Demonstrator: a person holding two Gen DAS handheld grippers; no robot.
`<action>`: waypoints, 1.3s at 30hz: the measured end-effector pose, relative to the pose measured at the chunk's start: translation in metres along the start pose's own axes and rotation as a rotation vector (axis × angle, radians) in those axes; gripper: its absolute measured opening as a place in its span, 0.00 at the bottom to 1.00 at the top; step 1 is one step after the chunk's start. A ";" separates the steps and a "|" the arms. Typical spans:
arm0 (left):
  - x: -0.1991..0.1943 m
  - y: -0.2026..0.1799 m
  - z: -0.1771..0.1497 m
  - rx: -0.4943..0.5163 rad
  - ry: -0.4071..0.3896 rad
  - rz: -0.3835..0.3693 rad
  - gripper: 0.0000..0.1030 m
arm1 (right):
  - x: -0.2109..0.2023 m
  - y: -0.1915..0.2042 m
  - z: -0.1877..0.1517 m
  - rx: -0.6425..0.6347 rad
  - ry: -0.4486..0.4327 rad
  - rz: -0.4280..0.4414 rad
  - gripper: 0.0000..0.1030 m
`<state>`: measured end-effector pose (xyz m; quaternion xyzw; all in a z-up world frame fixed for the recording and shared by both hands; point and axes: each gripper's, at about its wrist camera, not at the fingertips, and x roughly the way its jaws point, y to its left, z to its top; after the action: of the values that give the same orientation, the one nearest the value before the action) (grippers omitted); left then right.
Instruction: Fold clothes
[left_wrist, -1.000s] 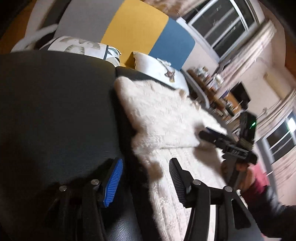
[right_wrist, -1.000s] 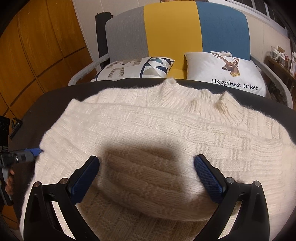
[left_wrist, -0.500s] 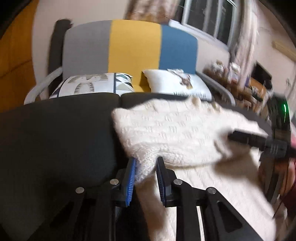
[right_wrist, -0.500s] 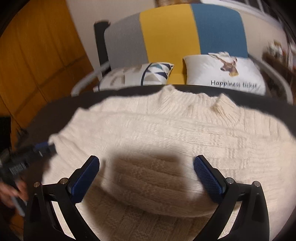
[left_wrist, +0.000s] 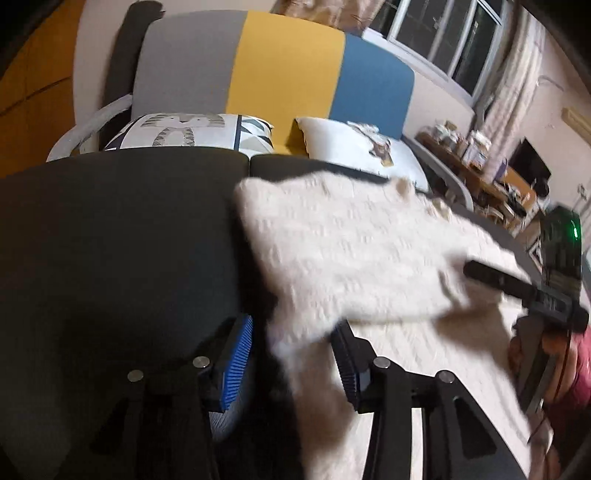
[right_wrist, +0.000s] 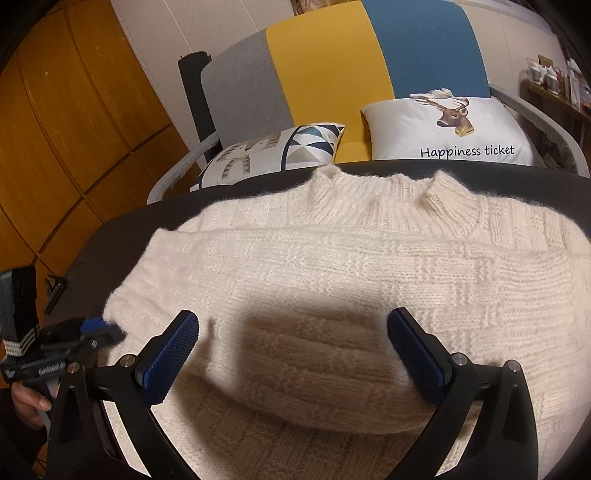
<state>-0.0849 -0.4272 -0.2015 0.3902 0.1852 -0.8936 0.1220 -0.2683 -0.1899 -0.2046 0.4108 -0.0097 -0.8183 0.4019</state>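
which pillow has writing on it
The white pillow on the right, with a deer head and "Happiness ticket" printed on it. The left pillow has only triangles and a striped figure.

Cream sweater (right_wrist: 369, 273) on black table (left_wrist: 110, 240)

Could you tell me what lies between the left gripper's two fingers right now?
The sweater's folded edge; the left gripper's jaws are opening, per the left wrist view.

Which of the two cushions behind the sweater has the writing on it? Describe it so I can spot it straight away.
Start at the striped sofa back, grey, yellow and blue. Two cushions lean against it, just past the dark surface where the cream sweater lies. Yours is the white cushion under the blue stripe, with a deer head and "Happiness ticket"; the patterned cushion has triangles instead.
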 end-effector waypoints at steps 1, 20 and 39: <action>0.004 -0.002 0.002 -0.002 -0.003 0.021 0.43 | 0.000 0.000 0.000 0.000 0.000 0.000 1.00; -0.025 0.017 -0.007 -0.131 -0.081 0.029 0.25 | 0.015 0.027 -0.002 -0.158 0.079 -0.193 1.00; 0.005 -0.016 0.018 -0.015 0.000 0.032 0.31 | -0.016 -0.006 -0.005 -0.184 0.132 -0.208 1.00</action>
<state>-0.1061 -0.4215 -0.1904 0.3923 0.1857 -0.8900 0.1394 -0.2635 -0.1735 -0.2001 0.4238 0.1343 -0.8243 0.3507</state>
